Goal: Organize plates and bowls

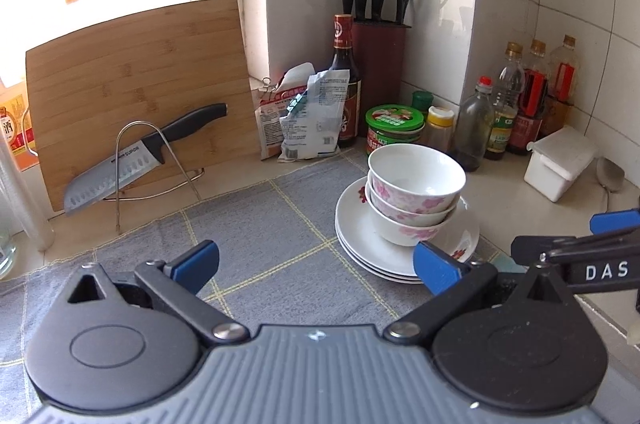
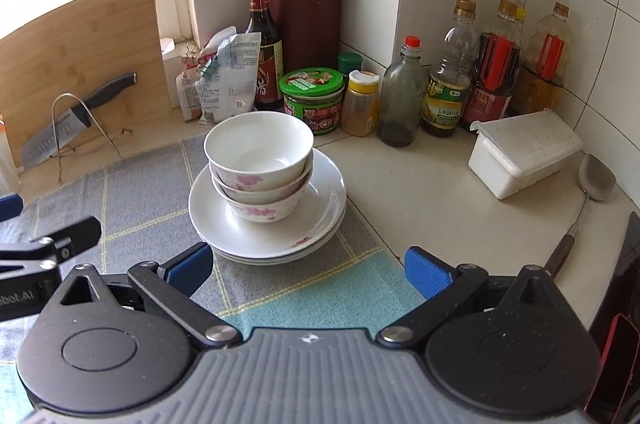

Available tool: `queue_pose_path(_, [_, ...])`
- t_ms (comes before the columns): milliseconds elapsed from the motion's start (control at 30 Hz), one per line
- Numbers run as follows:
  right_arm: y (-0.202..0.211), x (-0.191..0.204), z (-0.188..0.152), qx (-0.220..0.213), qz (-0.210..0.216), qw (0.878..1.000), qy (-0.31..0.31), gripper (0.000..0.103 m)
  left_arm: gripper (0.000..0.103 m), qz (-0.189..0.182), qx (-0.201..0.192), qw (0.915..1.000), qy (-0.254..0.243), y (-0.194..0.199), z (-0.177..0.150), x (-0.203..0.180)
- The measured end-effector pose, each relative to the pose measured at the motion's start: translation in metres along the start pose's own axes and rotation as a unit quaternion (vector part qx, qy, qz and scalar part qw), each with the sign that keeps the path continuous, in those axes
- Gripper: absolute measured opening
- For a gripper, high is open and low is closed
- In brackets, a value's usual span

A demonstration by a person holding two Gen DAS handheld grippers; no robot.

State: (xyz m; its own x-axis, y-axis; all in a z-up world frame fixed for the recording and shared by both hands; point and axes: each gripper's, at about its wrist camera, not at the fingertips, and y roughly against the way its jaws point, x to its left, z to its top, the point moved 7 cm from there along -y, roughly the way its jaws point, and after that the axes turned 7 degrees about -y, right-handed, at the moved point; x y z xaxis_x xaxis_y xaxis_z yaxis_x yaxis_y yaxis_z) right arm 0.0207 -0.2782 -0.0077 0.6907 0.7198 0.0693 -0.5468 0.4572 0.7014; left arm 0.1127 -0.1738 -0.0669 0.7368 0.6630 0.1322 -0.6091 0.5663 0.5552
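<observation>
Three white bowls with pink flowers [image 1: 414, 199] [image 2: 260, 167] are nested upright on a stack of white plates [image 1: 360, 240] [image 2: 316, 212] at the right edge of a grey checked cloth. My left gripper [image 1: 316, 266] is open and empty, a little in front of and to the left of the stack; its right fingertip is close to the plate rim. My right gripper [image 2: 308, 272] is open and empty too, just in front of the plates. Each gripper shows at the side of the other's view.
A knife block [image 2: 304, 19], a dark sauce bottle [image 2: 262, 47], bags, a green-lidded jar [image 2: 314, 99] and several bottles [image 2: 448, 79] crowd the corner behind the stack. A white lidded box [image 2: 520, 151] and a metal spatula [image 2: 592, 183] lie to the right. A cutting board [image 1: 136, 79] and knife [image 1: 140, 159] stand on the left.
</observation>
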Motion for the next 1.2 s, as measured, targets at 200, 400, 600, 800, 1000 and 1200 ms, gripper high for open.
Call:
queue_pose_path(200, [0.001,0.001,0.002,-0.002,0.011,1.0,0.005,0.103,0.102,0.008,0.001,1.0,-0.003,0.002,0.002,-0.004])
queue_pose_path(400, [0.001,0.0,0.003,-0.002,0.013,1.0,0.005,0.103,0.102,0.015,0.004,0.9999,-0.001,0.002,0.004,-0.005])
queue_pose_path(600, [0.001,0.001,0.003,0.004,0.023,1.0,0.005,0.103,0.102,0.018,0.009,0.9998,0.003,-0.001,0.004,-0.004])
queue_pose_path(800, [0.0,0.001,0.005,0.002,0.024,1.0,0.007,0.103,0.102,0.017,0.012,0.9998,0.003,-0.003,0.005,-0.004])
queue_pose_path(1000, [0.001,0.0,0.008,-0.001,0.023,1.0,0.006,0.103,0.102,0.018,0.01,0.9998,0.002,-0.004,0.009,-0.005])
queue_pose_path(1200, [0.0,-0.001,0.011,-0.003,0.025,1.0,0.007,0.103,0.102,0.02,0.009,0.9998,0.002,-0.004,0.011,-0.005])
